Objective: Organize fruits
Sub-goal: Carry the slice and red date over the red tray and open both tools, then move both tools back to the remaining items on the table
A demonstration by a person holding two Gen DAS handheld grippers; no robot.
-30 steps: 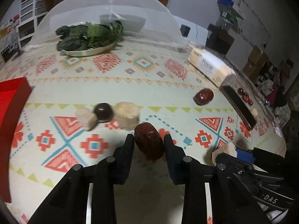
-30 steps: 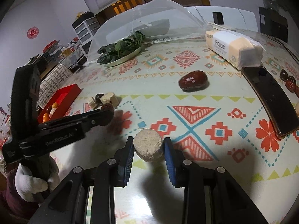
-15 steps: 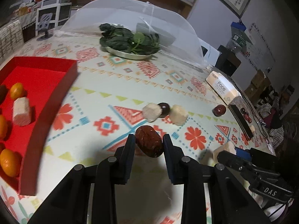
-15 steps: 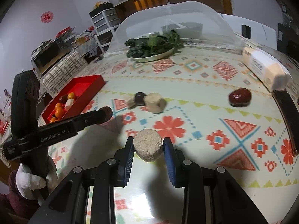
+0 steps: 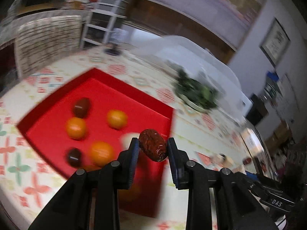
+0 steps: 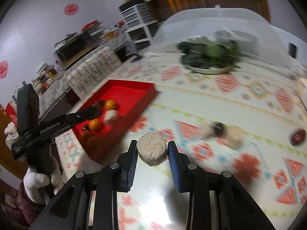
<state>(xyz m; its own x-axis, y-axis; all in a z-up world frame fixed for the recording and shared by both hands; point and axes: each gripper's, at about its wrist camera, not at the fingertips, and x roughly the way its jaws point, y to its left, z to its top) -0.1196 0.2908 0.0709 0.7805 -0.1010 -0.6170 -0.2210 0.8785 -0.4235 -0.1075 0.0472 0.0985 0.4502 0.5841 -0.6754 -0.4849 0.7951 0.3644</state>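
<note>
1. Fruit first: a wrinkled dark red date [image 5: 153, 145] is clamped between the two pads of the left gripper [image 5: 153, 149], held in the air above the near right corner of the red tray [image 5: 107, 88].
2. Pressed between the blue-edged pads of the right gripper [image 6: 152, 151] is a pale, round cut fruit chunk [image 6: 152, 148], carried above the patterned tablecloth [image 6: 220, 99], with the tray's near corner at 9 o'clock from it.
3. Inside the tray, seen from the left wrist, lie three oranges: one [image 5: 101, 153] at 9 o'clock from the date, one [image 5: 76, 128] further towards 10 o'clock, one [image 5: 117, 119] at 11 o'clock. Two dark dates [image 5: 81, 105] [image 5: 74, 157] lie among them, and a pale chunk [image 5: 129, 138] sits just behind the left pad, partly hidden by it.
4. From the right wrist, the left gripper's black arm [image 6: 63, 122] crosses the tray's left side at 10 o'clock, held by a white-gloved hand [image 6: 36, 182] at 8 o'clock.
5. Loose on the cloth at 2 to 3 o'clock from the right gripper: a blurred cluster of two pale chunks [image 6: 235, 134] with a dark round fruit [image 6: 217, 128] between them, and another red date [image 6: 297, 137] near the right edge.
6. A plate of dark leafy greens [image 6: 209, 54] stands at 1 o'clock, beside a translucent mesh food cover [image 6: 211, 21]; motion blur smears the finer detail.
</note>
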